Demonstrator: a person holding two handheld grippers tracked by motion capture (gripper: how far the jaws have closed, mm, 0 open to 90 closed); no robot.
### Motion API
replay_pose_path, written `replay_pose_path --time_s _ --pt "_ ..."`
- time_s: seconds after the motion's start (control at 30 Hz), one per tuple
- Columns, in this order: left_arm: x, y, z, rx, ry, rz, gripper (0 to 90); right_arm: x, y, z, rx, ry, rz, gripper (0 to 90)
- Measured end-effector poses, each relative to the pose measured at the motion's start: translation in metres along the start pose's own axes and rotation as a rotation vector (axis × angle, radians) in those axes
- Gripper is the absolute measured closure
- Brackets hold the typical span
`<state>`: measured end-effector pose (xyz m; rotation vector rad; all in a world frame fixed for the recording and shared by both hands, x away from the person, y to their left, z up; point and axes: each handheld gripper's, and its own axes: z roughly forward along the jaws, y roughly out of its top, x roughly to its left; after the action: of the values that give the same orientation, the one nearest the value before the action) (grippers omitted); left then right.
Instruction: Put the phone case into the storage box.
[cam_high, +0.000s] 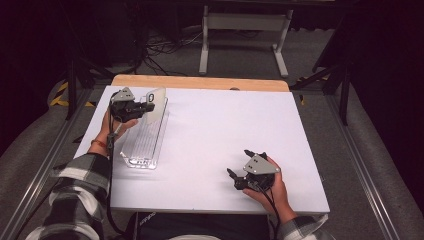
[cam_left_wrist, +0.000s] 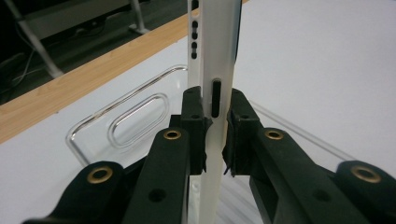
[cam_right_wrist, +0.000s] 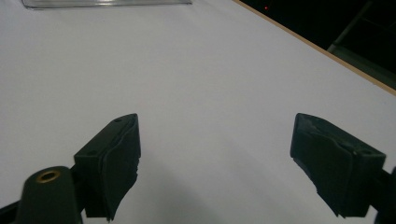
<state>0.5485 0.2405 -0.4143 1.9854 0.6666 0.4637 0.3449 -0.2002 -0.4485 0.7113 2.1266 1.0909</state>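
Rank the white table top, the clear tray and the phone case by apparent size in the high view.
1. White table top, by far the largest.
2. Clear tray, a long narrow strip.
3. Phone case, smallest; the left gripper covers part of it, but the gap to the tray is plain.

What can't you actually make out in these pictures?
- Clear phone case, left tool view: its top is cut off by the edge, its lower part hidden between the left tool pads.
- Clear tray, right tool view: cropped to a strip.
- High view: floor cables are too dark to trace.
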Motion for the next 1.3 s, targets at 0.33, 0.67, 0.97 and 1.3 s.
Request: replay_pose_path --time_s 0.33,0.67,0.97,1.3 --pt "0.004 0.000 0.001 0.119 0.190 0.002 71.8 0.002 0.000 0.001 0.009 0.018 -0.017 17.7" --pt "-0.001 0.004 0.000 0.164 0.321 -0.009 59.1 0.005 0.001 0.002 0.019 0.030 -0.037 17.7" --pt "0.000 -0.004 -0.018 0.079 0.310 -0.089 75.5 0.009 0.002 0.003 0.035 0.037 -0.061 17.6" --pt "-0.001 -0.004 -0.008 0.065 0.338 -0.124 85.6 0.011 0.003 0.004 0.038 0.020 -0.087 17.9"
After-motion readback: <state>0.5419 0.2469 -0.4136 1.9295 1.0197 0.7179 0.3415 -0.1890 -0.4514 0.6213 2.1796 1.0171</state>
